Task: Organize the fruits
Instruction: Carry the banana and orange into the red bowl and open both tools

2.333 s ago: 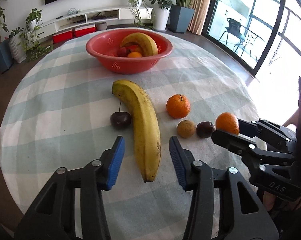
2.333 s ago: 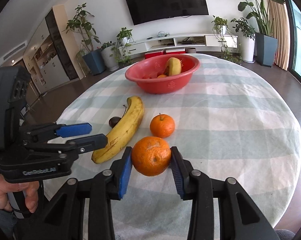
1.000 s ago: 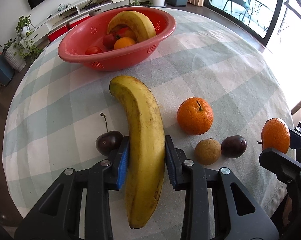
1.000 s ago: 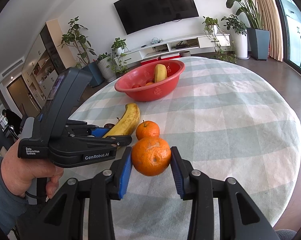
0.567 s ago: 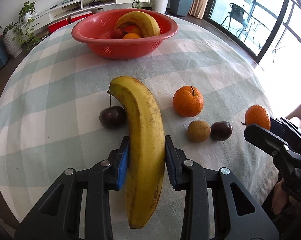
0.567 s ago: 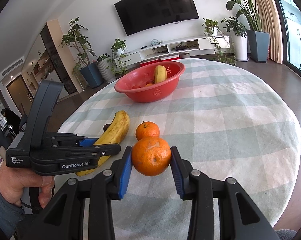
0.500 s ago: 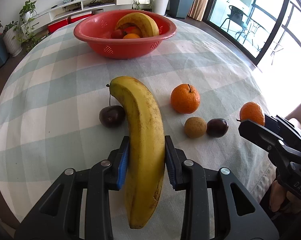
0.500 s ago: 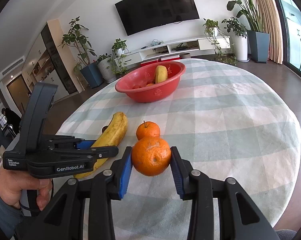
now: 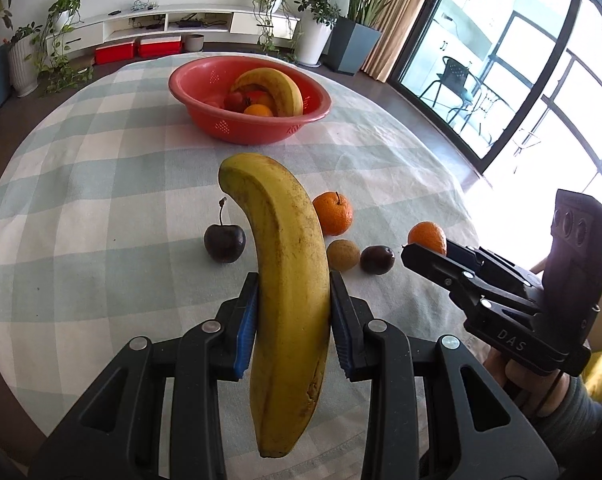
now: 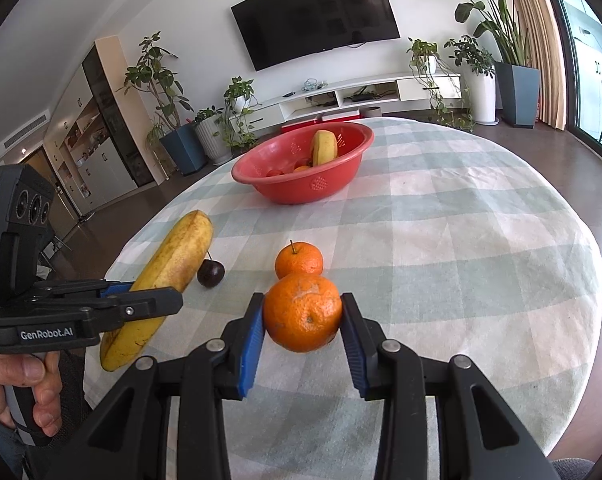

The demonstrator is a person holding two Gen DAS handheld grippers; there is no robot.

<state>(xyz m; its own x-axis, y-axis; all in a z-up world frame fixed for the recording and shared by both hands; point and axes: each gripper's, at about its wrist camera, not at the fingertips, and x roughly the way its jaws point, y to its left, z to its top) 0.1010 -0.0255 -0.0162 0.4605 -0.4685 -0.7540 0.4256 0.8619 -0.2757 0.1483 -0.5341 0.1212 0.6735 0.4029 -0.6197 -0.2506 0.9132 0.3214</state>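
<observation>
**Both tools loaded above the desk**

While the left tool (image 9: 293,320) clamped a large banana (image 9: 289,280) about its middle between blue pads, the fruit stood lifted clear of the checked cloth of the desk (image 9: 101,208), its far tip raised. The right tool (image 10: 303,336) was closed on an orange (image 10: 303,306), likewise held off the cloth. Just beyond, on the desk, lay a dark cherry (image 9: 224,242) with its stem up, a small brown fruit (image 9: 343,255), a dark purple fruit (image 9: 377,259) just beside it, and a second orange (image 9: 333,214). Farther back stood a red basket (image 9: 221,120) that held another banana (image 9: 277,88), an orange fruit and red fruits. Potted plants (image 10: 237,120) and a low white shelf (image 10: 381,92) lined the far wall.
</observation>
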